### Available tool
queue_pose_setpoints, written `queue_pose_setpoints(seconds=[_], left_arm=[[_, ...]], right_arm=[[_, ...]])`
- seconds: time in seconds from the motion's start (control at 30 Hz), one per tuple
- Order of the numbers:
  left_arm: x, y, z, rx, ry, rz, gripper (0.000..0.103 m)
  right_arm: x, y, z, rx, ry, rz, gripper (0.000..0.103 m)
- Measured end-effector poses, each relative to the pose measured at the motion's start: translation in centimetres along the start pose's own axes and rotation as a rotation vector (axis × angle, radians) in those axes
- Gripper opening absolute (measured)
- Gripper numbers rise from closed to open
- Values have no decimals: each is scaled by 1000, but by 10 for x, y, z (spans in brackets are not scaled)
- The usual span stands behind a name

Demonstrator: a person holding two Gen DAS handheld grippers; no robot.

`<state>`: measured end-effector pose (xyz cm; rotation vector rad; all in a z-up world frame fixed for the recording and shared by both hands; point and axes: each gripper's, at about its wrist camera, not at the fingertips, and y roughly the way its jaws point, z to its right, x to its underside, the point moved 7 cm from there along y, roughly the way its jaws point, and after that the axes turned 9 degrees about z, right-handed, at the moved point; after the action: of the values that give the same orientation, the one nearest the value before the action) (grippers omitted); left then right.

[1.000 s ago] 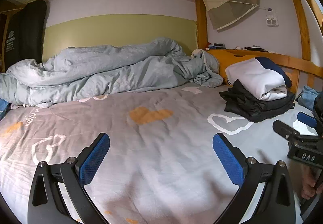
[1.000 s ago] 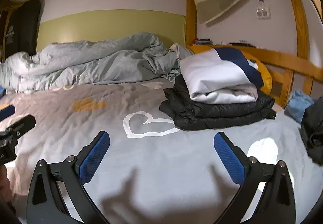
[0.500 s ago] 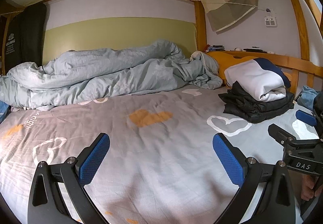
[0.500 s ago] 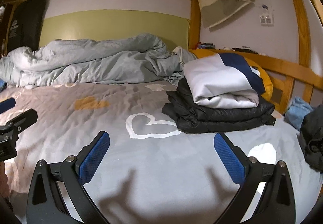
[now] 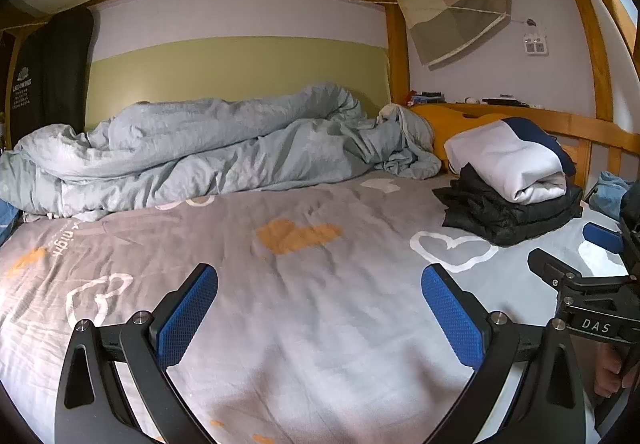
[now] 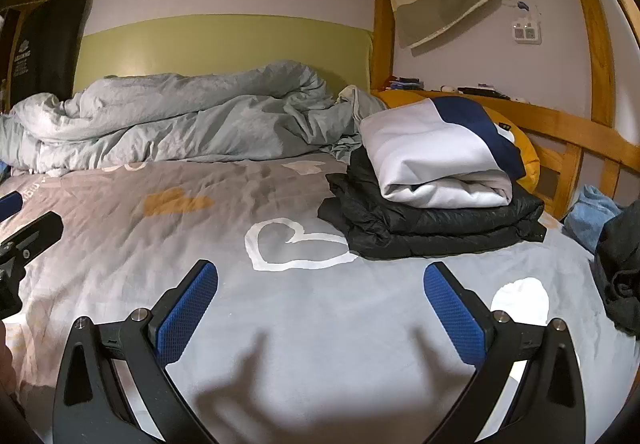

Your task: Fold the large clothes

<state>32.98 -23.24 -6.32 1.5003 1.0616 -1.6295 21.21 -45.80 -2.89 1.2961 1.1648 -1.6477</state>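
Left wrist view: the left gripper (image 5: 319, 314) hangs over the grey heart-print bedsheet (image 5: 304, 284), jaws apart, nothing between them. A folded white-and-navy garment (image 5: 506, 160) sits on a folded black jacket (image 5: 508, 210) far right.

Right wrist view: the right gripper (image 6: 320, 310) is likewise spread and empty; the stack lies ahead, dark clothing (image 6: 620, 268) heaped at the right edge

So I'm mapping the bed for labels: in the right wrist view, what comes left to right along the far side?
Crumpled grey duvet → folded white and navy garment on folded black jacket → blue cloth → dark clothes pile.
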Motion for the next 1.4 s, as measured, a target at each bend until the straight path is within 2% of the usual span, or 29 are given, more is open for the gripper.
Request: queue_pose_setpoints(seconds=[0.27,1.03,1.4], left_arm=[[-2,-3,2,0,16,24,103],[-5,-9,3,-2,34,41,103],[-3,-8,0,-5,36,23,103]], right_arm=[[1,0,5,8,35,-5,102],[1,1,6,5,32,-5,102],[1,2,6,4,30,-4,102]])
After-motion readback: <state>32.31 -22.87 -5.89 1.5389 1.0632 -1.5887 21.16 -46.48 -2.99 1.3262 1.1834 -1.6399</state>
